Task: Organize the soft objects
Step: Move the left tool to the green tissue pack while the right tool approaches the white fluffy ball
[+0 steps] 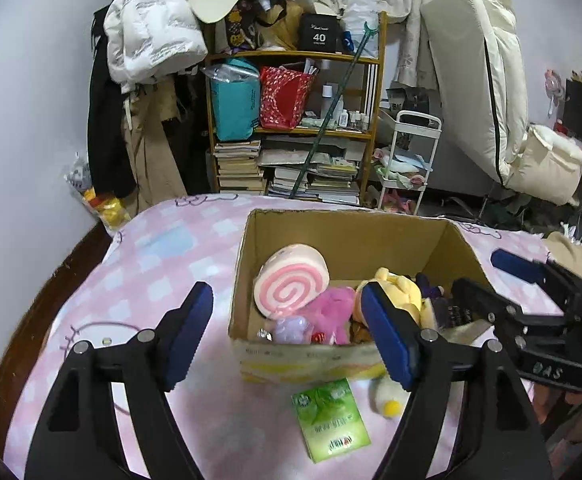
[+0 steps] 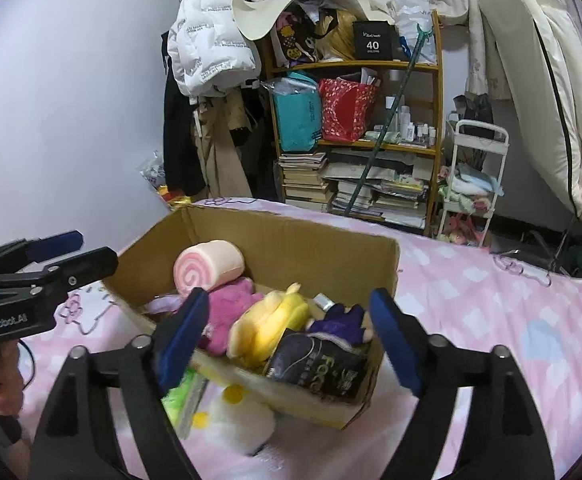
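Nearest the lenses: left tool (image 1: 287,336) w/ its blue pads spread wide, nothing between them; right tool (image 2: 287,340) likewise spread and empty. Both hover above the bed (image 1: 163,256), just in front of the cardboard box (image 1: 347,236).

Just below, on the pink checked bedding and touching or nearly touching the box's front wall, lie the two leftovers: a green tissue pack (image 1: 331,424) and a white plush with yellow dots (image 2: 239,420) (blurred in the right view, so its exact shape is hard to tell).

Inside the box, near to far: a dark pack (image 2: 319,364), purple plush (image 2: 341,322), yellow plush (image 2: 271,320), pink plush (image 2: 227,312), and the pink swirl roll cushion (image 2: 207,266) leaning at the back.

Likely step in hand: picking up a leftover and dropping it in. To do it well, approx. centre the right tool over the white plush, come down vertically, pinch the body's bulk rather than an edge, then lift clear of the box rim before moving in. Left tool suits the tissue pack; grip across its short side. Free room looks best at the box's back.

Beyond the bed: a cluttered bookshelf (image 1: 295,120), hanging coats, a white trolley.
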`<state>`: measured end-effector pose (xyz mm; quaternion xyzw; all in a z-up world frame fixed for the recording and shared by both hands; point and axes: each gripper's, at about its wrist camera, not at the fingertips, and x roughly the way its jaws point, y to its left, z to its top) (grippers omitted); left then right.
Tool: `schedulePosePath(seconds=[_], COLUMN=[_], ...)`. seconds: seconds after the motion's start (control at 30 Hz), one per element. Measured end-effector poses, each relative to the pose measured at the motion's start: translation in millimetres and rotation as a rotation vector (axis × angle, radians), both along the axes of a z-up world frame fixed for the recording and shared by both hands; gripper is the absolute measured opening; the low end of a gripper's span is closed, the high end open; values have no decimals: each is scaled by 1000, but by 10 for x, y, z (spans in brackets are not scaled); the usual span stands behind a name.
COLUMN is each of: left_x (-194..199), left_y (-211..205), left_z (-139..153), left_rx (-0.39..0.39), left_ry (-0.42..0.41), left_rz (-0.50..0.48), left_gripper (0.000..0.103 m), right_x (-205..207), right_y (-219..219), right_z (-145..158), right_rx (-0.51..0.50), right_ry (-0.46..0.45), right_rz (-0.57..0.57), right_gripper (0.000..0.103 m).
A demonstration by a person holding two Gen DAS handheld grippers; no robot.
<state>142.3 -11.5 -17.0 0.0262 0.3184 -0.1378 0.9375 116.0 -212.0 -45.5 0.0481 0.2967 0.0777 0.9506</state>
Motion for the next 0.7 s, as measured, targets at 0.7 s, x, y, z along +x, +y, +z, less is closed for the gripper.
schedulePosePath(seconds=[0.7], left_x=[-320], left_y=[271], left_z=[-253], left_rx=[106], left_ry=[209], left_rz=[35], left_gripper=[92], right_x=[-437], right_y=[222], right_z=[-300], right_rx=[-10], right_ry=[166], right_rz=[42], right_gripper=[95])
